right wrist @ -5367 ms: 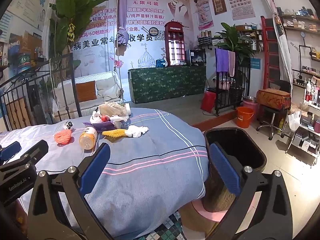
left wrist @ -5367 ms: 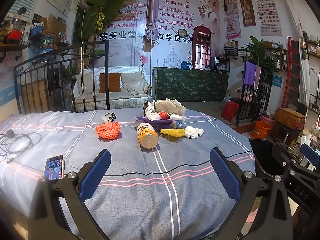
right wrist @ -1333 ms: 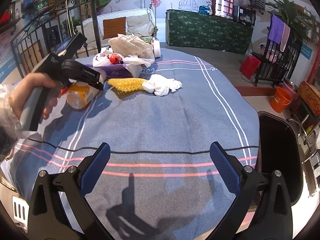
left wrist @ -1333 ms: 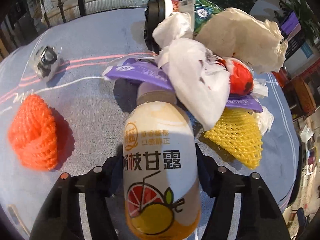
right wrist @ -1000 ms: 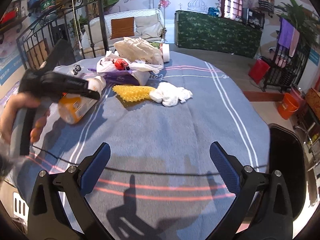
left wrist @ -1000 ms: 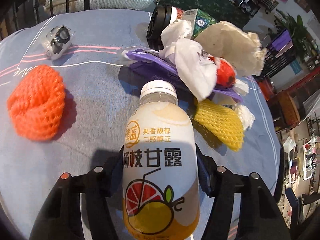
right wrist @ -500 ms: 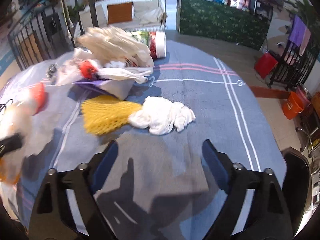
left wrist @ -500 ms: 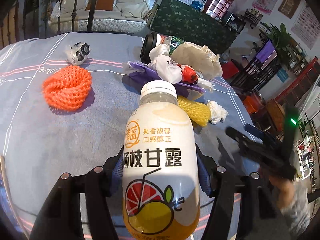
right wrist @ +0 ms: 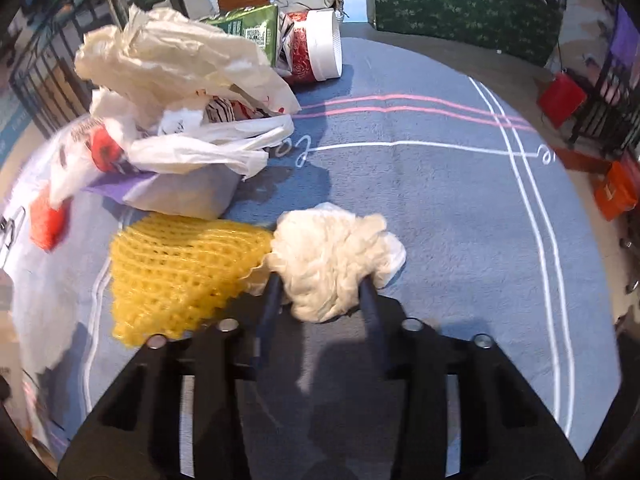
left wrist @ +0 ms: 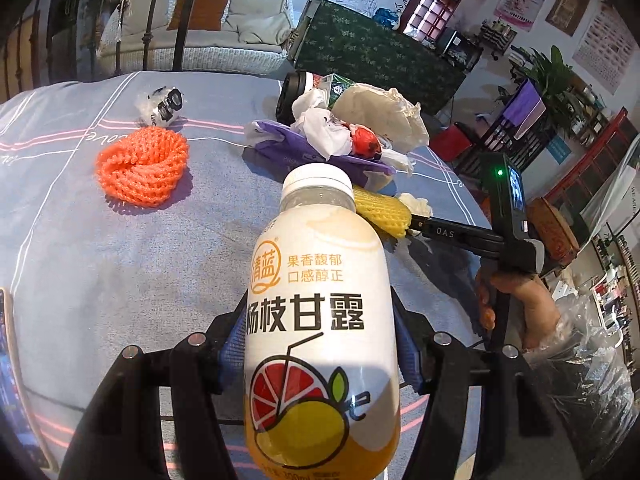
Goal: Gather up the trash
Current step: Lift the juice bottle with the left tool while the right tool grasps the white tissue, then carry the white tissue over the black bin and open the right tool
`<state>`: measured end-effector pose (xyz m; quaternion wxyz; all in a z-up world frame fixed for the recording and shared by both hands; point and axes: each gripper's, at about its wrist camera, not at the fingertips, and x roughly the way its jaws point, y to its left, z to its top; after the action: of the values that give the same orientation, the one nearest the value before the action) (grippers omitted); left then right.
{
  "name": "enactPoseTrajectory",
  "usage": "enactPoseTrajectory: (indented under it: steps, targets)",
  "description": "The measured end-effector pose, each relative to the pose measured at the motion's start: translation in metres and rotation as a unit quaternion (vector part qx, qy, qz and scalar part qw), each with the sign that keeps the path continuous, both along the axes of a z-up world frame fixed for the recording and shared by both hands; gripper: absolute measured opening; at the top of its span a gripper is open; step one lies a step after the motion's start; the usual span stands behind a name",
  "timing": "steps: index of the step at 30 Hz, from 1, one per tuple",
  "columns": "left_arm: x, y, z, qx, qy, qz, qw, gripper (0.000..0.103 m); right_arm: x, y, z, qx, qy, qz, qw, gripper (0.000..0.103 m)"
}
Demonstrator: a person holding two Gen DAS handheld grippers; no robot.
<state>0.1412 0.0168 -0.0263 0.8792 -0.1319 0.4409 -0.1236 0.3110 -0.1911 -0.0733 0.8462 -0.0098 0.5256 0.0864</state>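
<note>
I read on bottle (left wrist: 320, 320) label: 清蓝 / 果香馥郁 / 口感醇正 / 杨枝甘露 | "DAS" in white on black finger (left wrist: 452, 234) of the right gripper (left wrist: 416, 222) | "TELEPHONE" atop red phone booth (left wrist: 434, 0) | bedspread (right wrist: 440, 208) script and green carton (right wrist: 248, 28) print: I can't make out.

Juice bottle (left wrist: 320, 320) lifted upright; crumpled white tissue (right wrist: 336, 256) touches yellow foam net (right wrist: 180, 272).

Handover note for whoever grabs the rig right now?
Left tongs: shut on the bottle, lifted off the bed.
Right tongs: jaws have just been closing around the white wad beside the yellow net; wad not lifted.
Left on the bed: orange net, bag pile, cup.
Binned: nothing visible; bin out of view.
</note>
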Motion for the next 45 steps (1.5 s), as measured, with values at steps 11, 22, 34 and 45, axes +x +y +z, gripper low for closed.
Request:
enactPoseTrajectory:
  steps: [11, 22, 34, 45]
  targets:
    - [-0.011, -0.014, -0.001, 0.008, -0.012, -0.012, 0.9998, 0.061, -0.037, -0.013, 0.027, 0.014, -0.043, -0.039, 0.998, 0.011]
    - [-0.021, -0.04, 0.012, -0.002, -0.029, -0.038, 0.9989, 0.061, -0.084, -0.045, 0.055, 0.035, -0.091, -0.082, 0.992, 0.007]
    - [-0.027, -0.139, 0.022, -0.01, -0.052, -0.149, 0.9874, 0.061, -0.203, -0.161, 0.1, 0.01, -0.138, -0.184, 0.973, 0.007]
    - [-0.026, -0.235, 0.023, -0.031, -0.059, -0.251, 0.9656, 0.061, -0.222, -0.272, 0.039, -0.028, -0.016, -0.271, 0.962, 0.007]
